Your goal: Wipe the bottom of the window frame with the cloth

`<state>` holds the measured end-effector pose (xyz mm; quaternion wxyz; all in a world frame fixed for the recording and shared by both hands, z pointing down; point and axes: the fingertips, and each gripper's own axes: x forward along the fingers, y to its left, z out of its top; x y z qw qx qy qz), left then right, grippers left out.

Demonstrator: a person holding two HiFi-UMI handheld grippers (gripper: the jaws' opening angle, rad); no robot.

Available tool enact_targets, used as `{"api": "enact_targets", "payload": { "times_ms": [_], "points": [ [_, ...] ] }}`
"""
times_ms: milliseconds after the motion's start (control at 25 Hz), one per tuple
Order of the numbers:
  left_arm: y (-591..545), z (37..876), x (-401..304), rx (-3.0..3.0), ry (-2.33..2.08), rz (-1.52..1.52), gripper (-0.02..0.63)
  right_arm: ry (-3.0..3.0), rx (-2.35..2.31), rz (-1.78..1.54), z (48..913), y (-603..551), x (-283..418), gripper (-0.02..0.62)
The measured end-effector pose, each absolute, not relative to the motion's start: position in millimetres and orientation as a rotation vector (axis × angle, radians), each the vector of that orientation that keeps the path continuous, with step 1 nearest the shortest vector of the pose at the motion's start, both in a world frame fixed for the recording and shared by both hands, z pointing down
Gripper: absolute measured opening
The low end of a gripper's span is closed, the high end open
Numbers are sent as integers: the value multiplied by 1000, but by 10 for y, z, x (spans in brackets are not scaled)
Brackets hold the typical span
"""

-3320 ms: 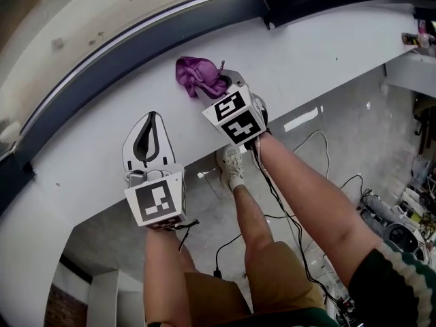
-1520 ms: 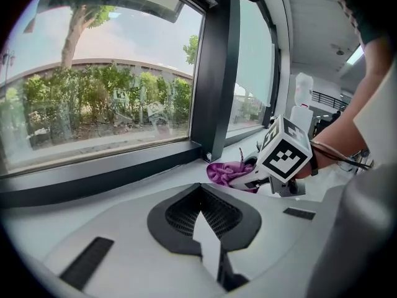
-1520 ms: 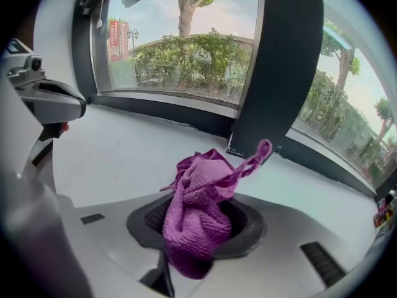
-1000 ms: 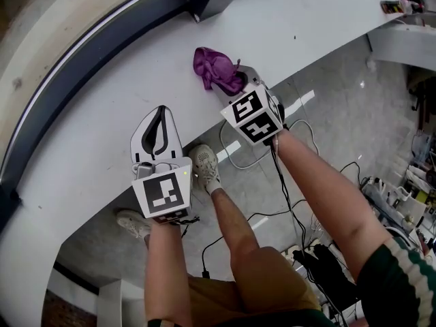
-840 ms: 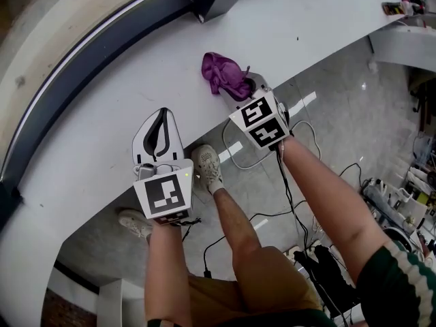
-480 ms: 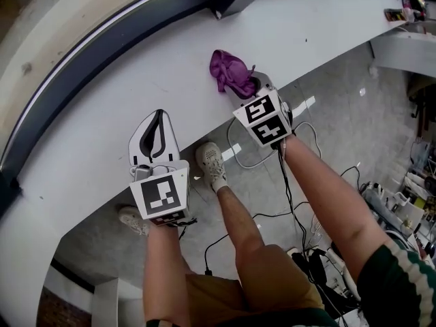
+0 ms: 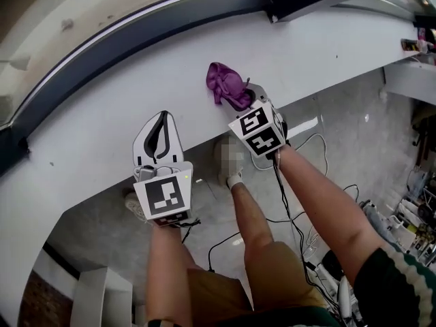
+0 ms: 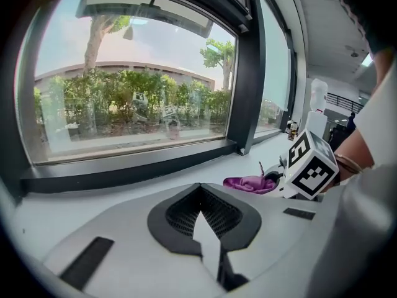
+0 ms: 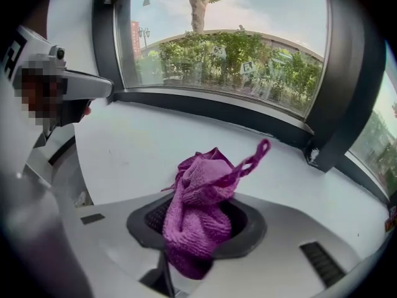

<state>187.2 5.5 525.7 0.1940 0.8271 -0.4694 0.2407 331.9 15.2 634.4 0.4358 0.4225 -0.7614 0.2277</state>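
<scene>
Cloth [image 9: 200, 222]: purple, bunched, pinched in R gripper [image 7: 240, 99]; sits over white sill [image 7: 95, 125], can't tell if it touches.
R gripper: jaws clamped on cloth, a loop of it sticking up past them.
L gripper [image 8: 203, 225]: jaws pressed together, nothing btwn; over sill, well apart from cloth.
Frame bottom [image 7: 143, 33]: dark rail, apart from cloth, bare sill btwn them.
Done: I see no wiped stretch and no contact w/ rail.
Left: I judge the whole wipe is pending. Push cloth fwd onto rail, then sweep along it.
</scene>
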Motion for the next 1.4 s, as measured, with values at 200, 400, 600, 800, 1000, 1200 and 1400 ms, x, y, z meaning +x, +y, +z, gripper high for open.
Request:
{"api": "enact_targets", "payload": {
  "times_ms": [200,400,600,800,1000,1200,1400],
  "points": [
    [116,5225,1341,2275,-1382,661,3,-1913,1044,579,6353,137,2796,146],
    [164,5212,895,2254,-1421,657,3,-1926,1052,609,6371,144,2324,146],
    [151,5190,611,2243,-1438,636,3,-1936,1027,609,6376,160,1936,146],
    [135,5202,408,2223,-1456,611,3,-1949,996,607,6381,189,1619,146],
    [143,5155,222,2214,-1489,611,3,-1973,967,610,6376,224,1365,146],
    [172,5199,30,2190,-1504,607,3,-1993,929,604,6387,245,1078,146],
    [207,5188,-198,2164,-1521,632,3,-2014,884,600,6381,275,776,146]
  ]
}}
